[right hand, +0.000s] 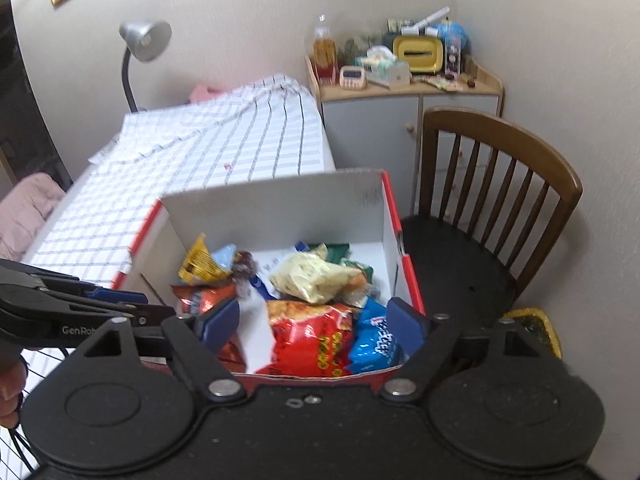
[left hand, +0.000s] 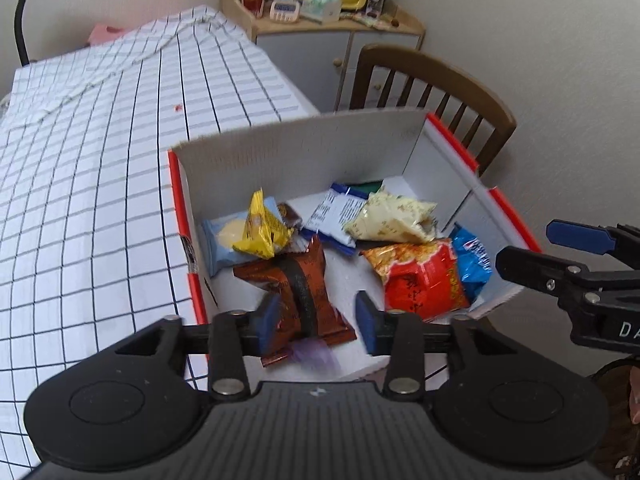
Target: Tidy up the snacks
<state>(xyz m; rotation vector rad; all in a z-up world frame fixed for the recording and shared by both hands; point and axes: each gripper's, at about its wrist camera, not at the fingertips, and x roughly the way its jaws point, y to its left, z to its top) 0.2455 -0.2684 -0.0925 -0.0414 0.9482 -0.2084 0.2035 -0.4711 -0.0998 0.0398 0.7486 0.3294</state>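
Observation:
A white cardboard box (left hand: 320, 152) (right hand: 280, 208) with red edges stands at the table's corner and holds several snack packets. My left gripper (left hand: 318, 322) hovers open over the box's near left part. A brown packet (left hand: 300, 288) lies between and below its blue pads, which do not press it. My right gripper (right hand: 314, 322) is open wide above a red bag (right hand: 316, 340) (left hand: 420, 280) and a blue bag (right hand: 372, 340) (left hand: 474, 260); a blurred white packet (right hand: 256, 320) shows by its left pad. A pale yellow bag (left hand: 396, 216) (right hand: 316, 280) and a yellow packet (left hand: 260, 232) lie deeper in.
The table wears a white checked cloth (left hand: 100, 160) (right hand: 180, 184) left of the box. A brown wooden chair (left hand: 432, 76) (right hand: 500, 184) stands right of the box. Behind is a cluttered corner cabinet (left hand: 320, 48) (right hand: 380, 120), and a grey desk lamp (right hand: 144, 40) at the back left.

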